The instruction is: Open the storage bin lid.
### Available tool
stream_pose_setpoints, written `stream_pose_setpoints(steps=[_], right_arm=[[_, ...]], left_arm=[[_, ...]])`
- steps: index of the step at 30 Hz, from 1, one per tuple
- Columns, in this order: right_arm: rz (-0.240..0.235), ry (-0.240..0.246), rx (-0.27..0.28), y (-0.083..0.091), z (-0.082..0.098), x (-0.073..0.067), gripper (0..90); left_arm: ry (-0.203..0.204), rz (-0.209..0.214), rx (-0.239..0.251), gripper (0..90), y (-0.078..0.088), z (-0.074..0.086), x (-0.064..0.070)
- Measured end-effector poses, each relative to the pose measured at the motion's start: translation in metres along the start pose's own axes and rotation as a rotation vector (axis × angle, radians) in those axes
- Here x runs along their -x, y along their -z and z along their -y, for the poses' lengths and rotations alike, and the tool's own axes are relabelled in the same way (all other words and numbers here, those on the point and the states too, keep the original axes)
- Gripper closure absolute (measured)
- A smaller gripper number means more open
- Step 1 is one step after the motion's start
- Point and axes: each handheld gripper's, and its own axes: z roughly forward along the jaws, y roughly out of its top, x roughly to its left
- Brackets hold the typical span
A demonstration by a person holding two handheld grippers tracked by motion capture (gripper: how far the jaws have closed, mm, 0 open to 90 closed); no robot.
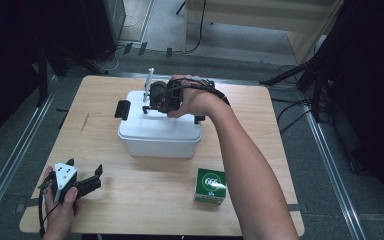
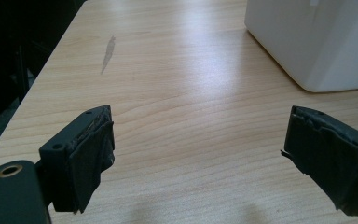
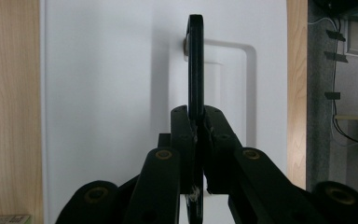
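High view: right gripper clamped on black handle atop white box; lifting judged next. Left gripper, jaws apart, rests near box's front-left corner.

pale wood-grain table – smooth; white plastic box – matt.

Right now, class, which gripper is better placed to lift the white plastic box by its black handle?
The right gripper: its jaws are shut on the raised black handle atop the white plastic box. The left gripper rests open near the table's front corner.
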Motion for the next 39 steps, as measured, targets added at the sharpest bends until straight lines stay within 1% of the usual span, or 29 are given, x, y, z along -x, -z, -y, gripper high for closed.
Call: stream_pose_setpoints(steps=[1, 3, 4, 5, 7, 8, 11, 12, 13, 16, 19, 21, 26, 27, 29, 31, 33, 39], right_arm=[[0.000, -0.014, -0.009, 0.001, 0.000, -0.001, 85.5], [-0.004, -0.008, -0.005, 0.001, 0.000, 0.000, 85.6], [-0.004, -0.020, -0.014, 0.001, 0.000, 0.000, 85.7], [-0.008, -0.001, -0.006, 0.001, 0.000, 0.001, 85.8], [-0.006, 0.010, -0.001, 0.002, -0.001, 0.002, 85.8], [-0.002, -0.001, -0.008, 0.003, -0.001, 0.000, 85.9], [0.002, 0.019, 0.004, 0.006, -0.001, 0.003, 85.9], [0.008, 0.006, 0.000, 0.008, -0.001, 0.003, 86.0], [0.011, 0.014, 0.010, 0.010, 0.000, 0.004, 86.0], [0.022, 0.010, 0.023, 0.017, 0.001, 0.006, 86.0], [0.038, 0.014, 0.027, 0.026, 0.002, 0.007, 86.1], [0.038, 0.017, 0.030, 0.030, 0.004, 0.007, 86.1], [0.049, 0.019, 0.032, 0.041, 0.012, 0.009, 86.1], [0.049, 0.001, 0.022, 0.043, 0.015, 0.008, 86.1], [0.049, 0.016, 0.026, 0.047, 0.019, 0.010, 86.1], [0.055, 0.019, 0.027, 0.051, 0.024, 0.011, 86.1], [0.065, 0.006, 0.024, 0.056, 0.031, 0.011, 86.1], [0.085, -0.011, 0.017, 0.069, 0.049, 0.011, 86.1]], left_arm=[[0.000, 0.000, 0.001, 9.0, 0.000, 0.000, 0.000], [0.000, 0.000, 0.001, 9.0, 0.000, 0.000, 0.000], [0.000, 0.001, -0.002, 9.0, 0.000, 0.000, 0.000], [0.002, 0.001, -0.004, 9.0, 0.000, 0.000, -0.001], [0.009, 0.000, -0.005, 9.0, 0.000, 0.000, -0.001], [0.010, -0.001, -0.004, 9.0, 0.000, 0.000, -0.001], [0.006, 0.001, -0.006, 9.0, 0.000, 0.000, -0.001], [0.006, 0.001, -0.006, 9.0, 0.000, 0.000, -0.001], [0.008, 0.000, -0.005, 9.0, 0.000, 0.000, -0.001], [0.009, 0.000, -0.005, 9.0, 0.000, 0.000, -0.001], [0.009, 0.001, -0.005, 9.0, 0.000, 0.000, -0.001], [0.009, 0.000, -0.005, 9.0, 0.000, 0.000, -0.001], [0.005, 0.000, -0.006, 9.0, 0.000, 0.000, -0.001], [0.004, 0.000, -0.007, 9.0, 0.000, 0.000, -0.001], [0.000, -0.001, -0.010, 9.0, 0.000, 0.000, -0.001], [0.000, -0.001, -0.011, 9.0, 0.000, 0.000, -0.001], [0.001, -0.001, -0.010, 9.0, 0.000, 0.000, -0.001], [-0.002, -0.002, -0.010, 9.0, 0.000, 0.000, -0.001]])
